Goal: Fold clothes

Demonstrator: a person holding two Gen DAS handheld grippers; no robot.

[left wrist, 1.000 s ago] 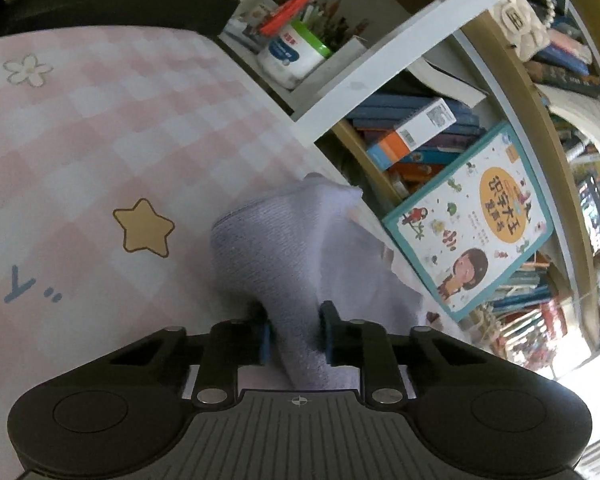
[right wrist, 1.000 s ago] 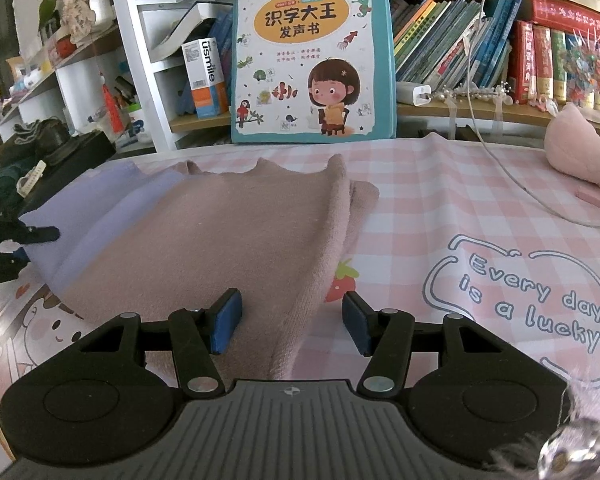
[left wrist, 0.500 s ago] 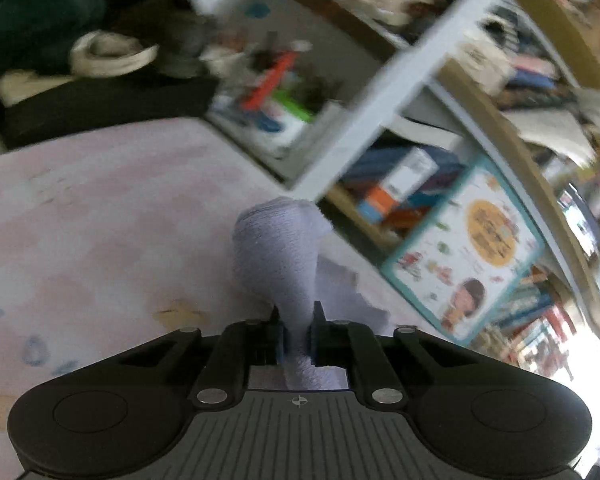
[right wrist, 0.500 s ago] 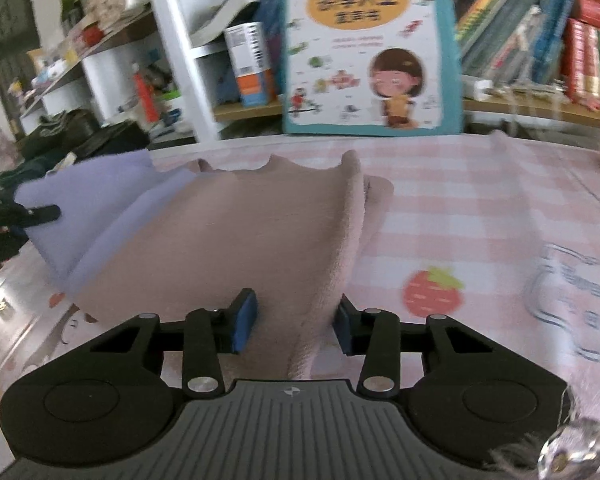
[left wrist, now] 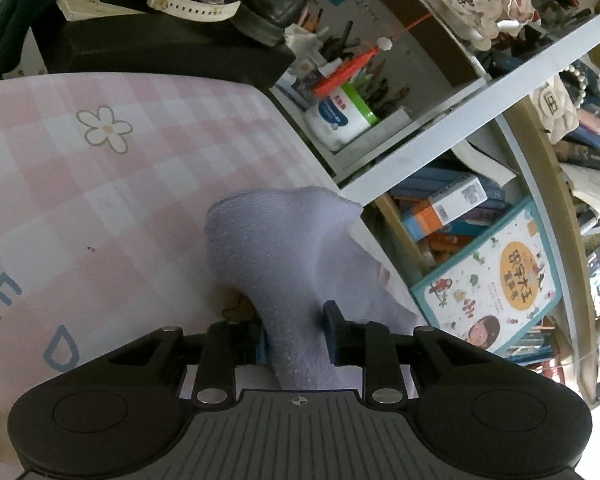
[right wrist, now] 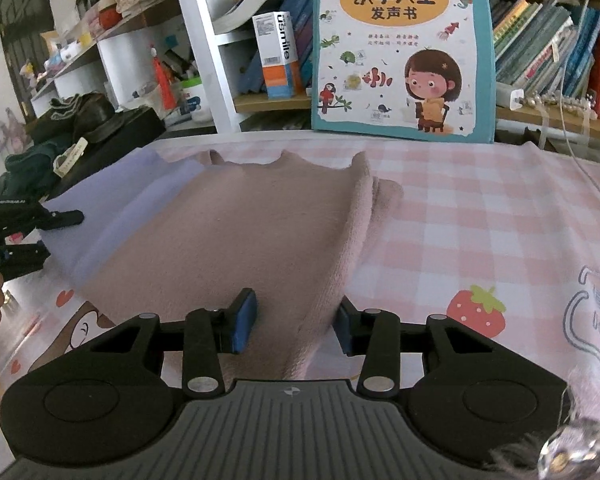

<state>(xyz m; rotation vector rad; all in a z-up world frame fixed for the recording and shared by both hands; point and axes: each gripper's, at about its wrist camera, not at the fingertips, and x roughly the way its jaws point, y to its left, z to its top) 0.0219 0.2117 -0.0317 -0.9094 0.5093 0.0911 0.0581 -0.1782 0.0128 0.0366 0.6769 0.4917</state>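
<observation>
A garment with a dusty-pink body [right wrist: 268, 236] and a lavender part [right wrist: 112, 216] lies on the pink checked tablecloth [right wrist: 480, 220]. In the left wrist view the lavender cloth [left wrist: 284, 264] bunches up between my left gripper's jaws [left wrist: 294, 332], which stand apart around it. My left gripper also shows at the left edge of the right wrist view [right wrist: 32, 236], at the lavender edge. My right gripper [right wrist: 296, 328] is open, its jaws on either side of a raised fold of the pink fabric at the near edge.
A picture book [right wrist: 400, 44] leans on the bookshelf behind the table. A black box [left wrist: 160, 52] with a shoe and watch sits at the table's left end. Pen cups and a white jar [left wrist: 340, 116] stand on a white shelf. A white cable [right wrist: 580, 152] hangs at the right.
My left gripper closed tight on the lavender cloth and lifted it half a second ago; now its jaws are wider and the cloth sits lower. My right gripper narrowed on the pink fold, then widened again.
</observation>
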